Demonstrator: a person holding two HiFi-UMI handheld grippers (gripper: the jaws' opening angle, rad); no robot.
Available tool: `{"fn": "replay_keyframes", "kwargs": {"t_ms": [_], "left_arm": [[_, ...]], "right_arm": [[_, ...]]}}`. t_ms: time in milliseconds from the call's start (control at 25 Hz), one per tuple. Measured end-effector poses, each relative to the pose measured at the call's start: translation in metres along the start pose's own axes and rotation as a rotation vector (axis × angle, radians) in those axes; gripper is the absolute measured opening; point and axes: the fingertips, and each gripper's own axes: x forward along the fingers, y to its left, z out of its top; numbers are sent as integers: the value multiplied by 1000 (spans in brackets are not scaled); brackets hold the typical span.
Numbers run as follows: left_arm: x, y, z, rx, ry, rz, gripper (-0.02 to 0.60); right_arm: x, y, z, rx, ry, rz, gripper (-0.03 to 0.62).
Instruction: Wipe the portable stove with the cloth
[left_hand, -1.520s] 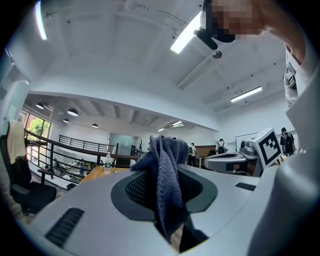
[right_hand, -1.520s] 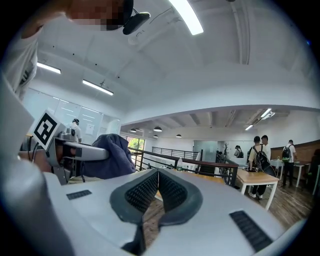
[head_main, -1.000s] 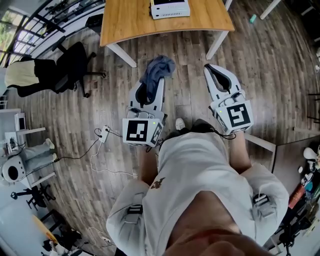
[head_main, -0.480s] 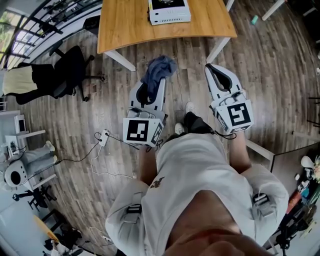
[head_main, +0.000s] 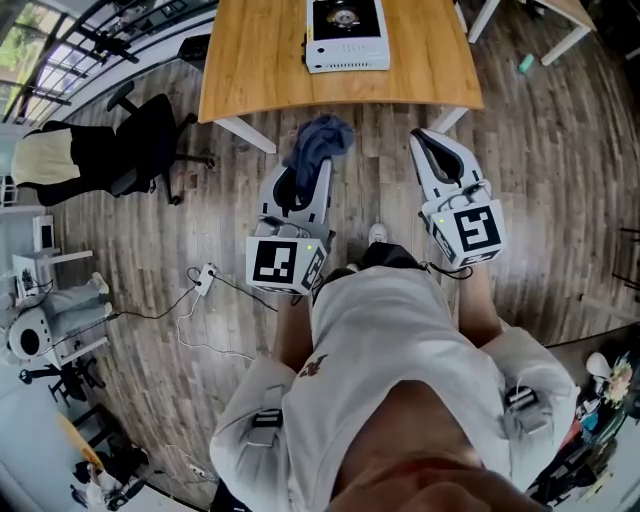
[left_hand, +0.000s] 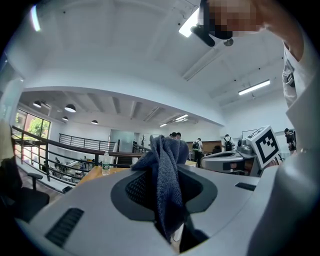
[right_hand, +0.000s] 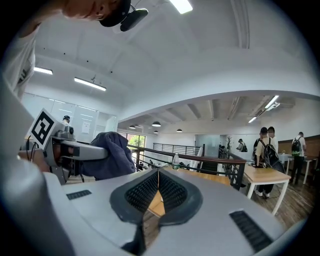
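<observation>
The portable stove (head_main: 347, 35), white with a black burner top, sits on the far wooden table (head_main: 260, 60). Both grippers are held out over the wood floor, short of the table. My left gripper (head_main: 303, 165) is shut on a dark blue cloth (head_main: 318, 140), which bunches above its tips. In the left gripper view the cloth (left_hand: 167, 180) hangs pinched between the jaws of the left gripper (left_hand: 162, 165). My right gripper (head_main: 422, 138) is shut with nothing in it. Its pads (right_hand: 150, 187) meet at the tip of the right gripper (right_hand: 158, 174). The cloth (right_hand: 111, 155) also shows at the left there.
A black office chair (head_main: 140, 135) stands left of the table. A power strip with a cable (head_main: 208, 270) lies on the floor at the left. A second table (head_main: 560, 15) is at the top right. A bottle (right_hand: 175, 161), a railing and several people are far off.
The person has stepped toward the table, so the stove and tabletop show more fully in the head view. Both grippers keep their pose, and the cloth is still held.
</observation>
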Motion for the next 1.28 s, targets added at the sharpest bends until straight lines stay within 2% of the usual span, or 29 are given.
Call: {"fn": "replay_keyframes", "kwargs": {"t_ms": [240, 600, 960, 1280], "left_arm": [[30, -1, 1, 2, 2, 42, 114], [57, 7, 0, 3, 21, 43, 114], [96, 39, 1, 0, 10, 24, 114], [137, 85, 9, 2, 1, -3, 114]], "right_arm": [[18, -32, -3, 3, -1, 37, 21], [40, -50, -6, 23, 5, 44, 21], [83, -70, -2, 14, 9, 18, 21], [138, -85, 8, 5, 6, -9, 21]]}}
